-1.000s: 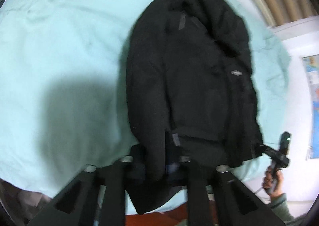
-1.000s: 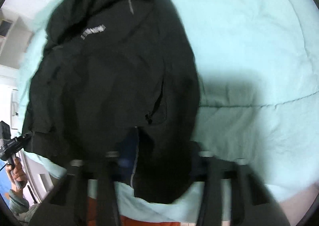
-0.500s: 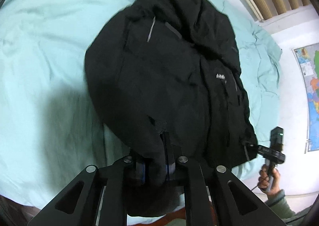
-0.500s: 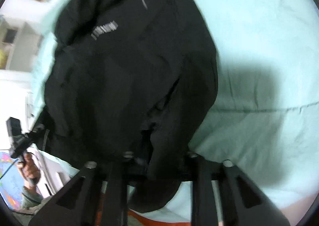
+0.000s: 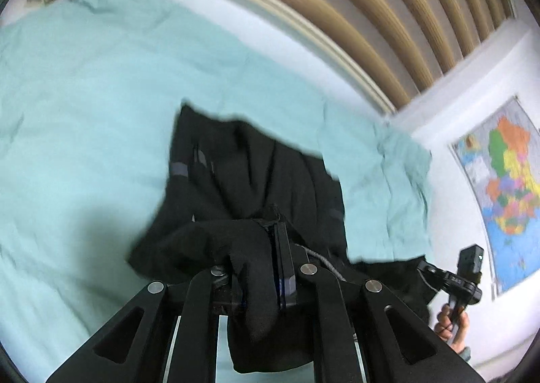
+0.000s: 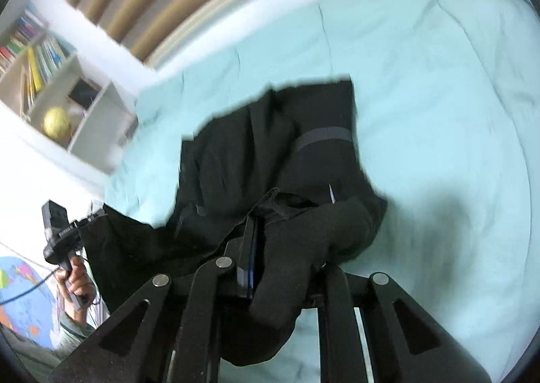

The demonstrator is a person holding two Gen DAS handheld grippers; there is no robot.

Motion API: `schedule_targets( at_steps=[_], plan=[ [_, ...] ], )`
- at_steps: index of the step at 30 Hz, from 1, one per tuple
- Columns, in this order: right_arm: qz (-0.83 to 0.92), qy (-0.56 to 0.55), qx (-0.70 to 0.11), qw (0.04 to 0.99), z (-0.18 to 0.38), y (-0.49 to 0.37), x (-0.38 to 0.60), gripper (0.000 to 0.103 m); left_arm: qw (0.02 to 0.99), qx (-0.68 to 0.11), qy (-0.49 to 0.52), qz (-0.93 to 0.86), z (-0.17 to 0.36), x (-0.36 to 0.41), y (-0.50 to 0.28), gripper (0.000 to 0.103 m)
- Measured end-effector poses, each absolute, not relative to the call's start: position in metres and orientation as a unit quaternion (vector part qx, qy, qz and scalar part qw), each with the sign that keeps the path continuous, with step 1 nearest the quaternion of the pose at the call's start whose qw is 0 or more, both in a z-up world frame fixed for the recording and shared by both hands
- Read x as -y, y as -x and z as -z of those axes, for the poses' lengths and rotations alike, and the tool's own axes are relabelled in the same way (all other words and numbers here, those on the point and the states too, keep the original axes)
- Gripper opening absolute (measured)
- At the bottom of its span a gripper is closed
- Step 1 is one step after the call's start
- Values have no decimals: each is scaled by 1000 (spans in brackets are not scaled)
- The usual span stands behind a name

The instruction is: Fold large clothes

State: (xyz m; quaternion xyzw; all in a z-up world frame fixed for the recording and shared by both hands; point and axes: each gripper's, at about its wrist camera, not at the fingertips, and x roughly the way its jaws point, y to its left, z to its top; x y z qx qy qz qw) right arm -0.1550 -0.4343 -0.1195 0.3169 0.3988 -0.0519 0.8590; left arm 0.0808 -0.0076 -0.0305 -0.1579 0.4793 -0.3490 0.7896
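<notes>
A black jacket [image 6: 270, 153] is clamped in the right gripper [image 6: 266, 248], above the mint-green bedsheet [image 6: 438, 96]. Its far corner is held by the left gripper [image 6: 84, 224].

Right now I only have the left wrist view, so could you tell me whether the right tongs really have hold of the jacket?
Observer: Yes. Seen from their own camera, the right tongs are shut on a bunched fold of the black jacket.
Operator: Thank you. Is anything standing beside the bed on that side?
Observer: A white shelf unit stands past the corner of the bedcover, with a yellow ball in one cubby.
Operator: And what does that view show of my side?
Observer: A hand holds the left tongs, which pinch the jacket's hem.
</notes>
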Motion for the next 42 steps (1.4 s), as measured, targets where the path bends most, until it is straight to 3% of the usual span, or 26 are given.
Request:
schedule_targets(
  at_steps=[4,8,18,22,30,37,42],
  plan=[
    [72,-315,-382,866,100,105,467,17,801,-455,196,336,16,17,-137,12],
    [96,-339,-388,852,109,36,501,17,819,-464,180,286,34,52,-192,13],
    [160,-404,-508,744,258,-99,562,18,773,-599,113,175,187,134,-290,16],
    [160,-409,-534,723,297,-127,569,19,770,-604,90,185,208,147,-300,16],
    [150,-399,-531,732,279,-124,577,19,765,-591,73,245,178,139,-297,17],
    [125,-441,-470,754,223,-89,585,20,693,-587,212,360,122,77,-301,21],
    [112,-441,-463,761,199,-76,577,20,674,-595,154,410,94,73,-285,22]
  ],
)
